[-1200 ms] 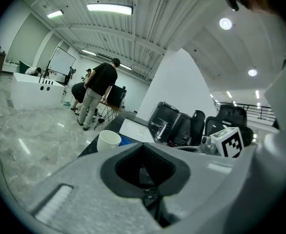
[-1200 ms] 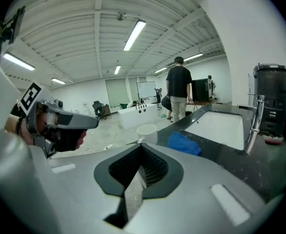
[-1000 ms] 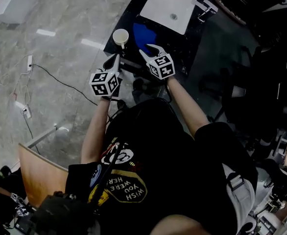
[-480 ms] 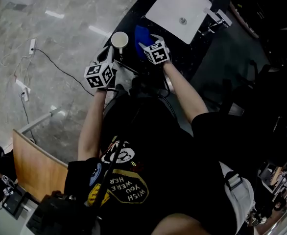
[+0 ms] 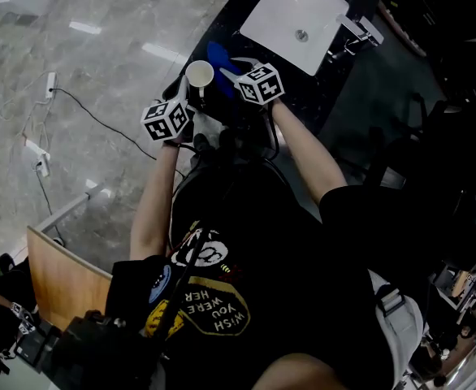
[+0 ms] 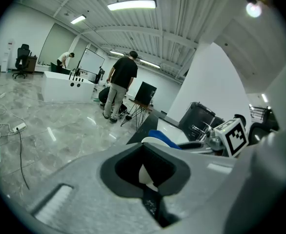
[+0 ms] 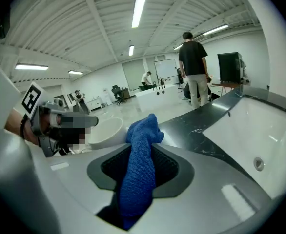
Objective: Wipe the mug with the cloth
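A white mug stands by the near left edge of the black counter. My left gripper is shut on a white part of the mug, apparently its handle, with the rim just beyond the jaws. The blue cloth hangs bunched right beside the mug. My right gripper has the cloth between its jaws, which are closing and pinch it. In the right gripper view the mug sits just left of the cloth.
A white sink with a faucet lies on the counter beyond the cloth. Left of the counter is marble floor with a cable and power strip. A wooden chair back is behind me. People stand far off in the room.
The right gripper went down onto the cloth lying on the counter, took hold of it and brought it left, up against the mug. The left gripper stayed at the mug.
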`<state>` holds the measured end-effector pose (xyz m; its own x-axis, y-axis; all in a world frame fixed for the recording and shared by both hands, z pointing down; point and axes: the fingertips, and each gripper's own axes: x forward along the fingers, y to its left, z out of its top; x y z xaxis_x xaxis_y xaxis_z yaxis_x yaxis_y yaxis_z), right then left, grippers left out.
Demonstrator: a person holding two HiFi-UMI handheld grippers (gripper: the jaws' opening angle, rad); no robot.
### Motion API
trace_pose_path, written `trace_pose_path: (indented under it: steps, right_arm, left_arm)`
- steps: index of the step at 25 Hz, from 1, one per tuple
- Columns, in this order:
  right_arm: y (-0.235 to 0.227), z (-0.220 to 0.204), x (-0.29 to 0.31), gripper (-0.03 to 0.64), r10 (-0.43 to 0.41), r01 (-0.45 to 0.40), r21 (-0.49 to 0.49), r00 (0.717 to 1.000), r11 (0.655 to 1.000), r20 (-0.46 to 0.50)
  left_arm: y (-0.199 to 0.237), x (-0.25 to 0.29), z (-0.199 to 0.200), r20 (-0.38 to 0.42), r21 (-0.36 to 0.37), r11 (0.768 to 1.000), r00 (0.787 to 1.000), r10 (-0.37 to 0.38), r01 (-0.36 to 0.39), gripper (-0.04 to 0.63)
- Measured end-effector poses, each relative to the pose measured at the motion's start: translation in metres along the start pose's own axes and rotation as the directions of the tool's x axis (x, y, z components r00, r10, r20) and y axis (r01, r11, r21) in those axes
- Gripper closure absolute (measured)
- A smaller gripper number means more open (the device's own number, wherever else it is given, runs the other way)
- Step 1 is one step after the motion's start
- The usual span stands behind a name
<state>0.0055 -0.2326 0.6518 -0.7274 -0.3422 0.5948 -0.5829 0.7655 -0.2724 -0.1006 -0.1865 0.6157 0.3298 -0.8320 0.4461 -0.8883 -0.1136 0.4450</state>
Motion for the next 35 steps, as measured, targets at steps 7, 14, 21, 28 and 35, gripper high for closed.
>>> trace_pose_path:
  steps: [7, 14, 21, 28, 35]
  right_arm:
    - [0.067, -0.041, -0.033, 0.492, 0.168, -0.17, -0.08, 0.985, 0.982, -0.027]
    - [0.029, -0.017, -0.04, 0.492, 0.072, -0.071, -0.018, 0.997, 0.997, 0.037]
    - [0.042, -0.012, -0.022, 0.492, 0.096, -0.097, -0.065, 0.995, 0.993, -0.018]
    - [0.059, -0.017, -0.049, 0.492, 0.143, -0.141, -0.041, 0.989, 0.989, 0.04]
    - [0.018, 0.009, -0.026, 0.492, 0.016, -0.017, 0.004, 0.998, 1.0, 0.055]
  left_arm:
    - [0.002, 0.001, 0.001, 0.038, -0.084, 0.996, 0.999, -0.01, 0.013, 0.591]
    - [0.001, 0.0, 0.001, 0.02, -0.058, 0.998, 1.0, -0.016, 0.017, 0.591]
    - [0.0, 0.0, 0.001, 0.024, -0.062, 0.998, 1.0, -0.017, 0.018, 0.591]
    - [0.0, 0.0, 0.003, 0.022, -0.052, 0.998, 0.999, -0.025, 0.026, 0.591]
    - [0.0, 0.002, 0.004, 0.018, -0.03, 0.999, 0.999, -0.03, 0.031, 0.591]
